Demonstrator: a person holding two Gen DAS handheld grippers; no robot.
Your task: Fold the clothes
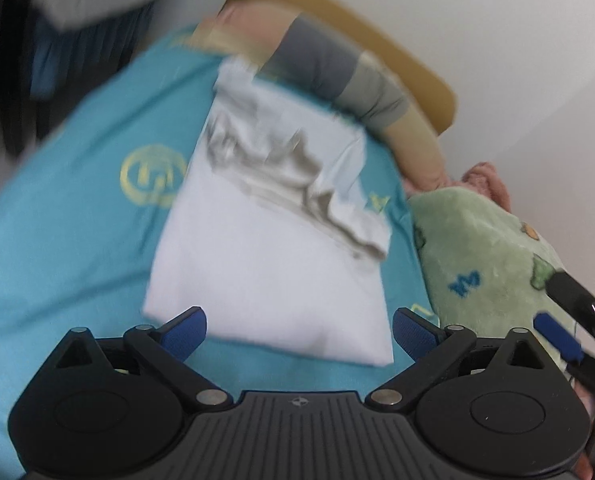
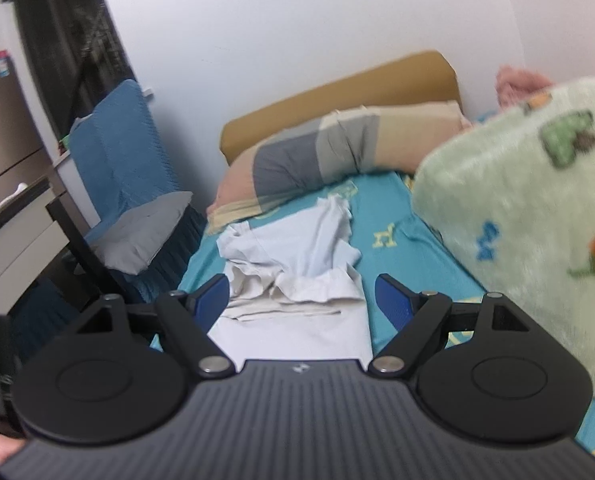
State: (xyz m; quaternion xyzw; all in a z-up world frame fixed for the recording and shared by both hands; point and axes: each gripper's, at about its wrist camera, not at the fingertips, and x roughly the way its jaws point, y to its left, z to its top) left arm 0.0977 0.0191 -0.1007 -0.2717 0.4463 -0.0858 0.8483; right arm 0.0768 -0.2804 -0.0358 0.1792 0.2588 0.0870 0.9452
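Lying on teal bed sheet [image 1: 77, 248]: white garment [image 1: 269, 280], partly folded, far end rumpled. Left gripper [image 1: 299, 330] released, empty. Right gripper [image 2: 303, 300] released, empty.

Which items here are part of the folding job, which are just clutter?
Job: white garment on the teal sheet; left tongs and right tongs, both open and empty.

Clutter: green blanket, long pillow, blue chair, headboard.

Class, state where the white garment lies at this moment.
The white garment lies on the teal bedsheet, centred in both wrist views, between the striped pillow at the headboard and the green fleece blanket on its right.
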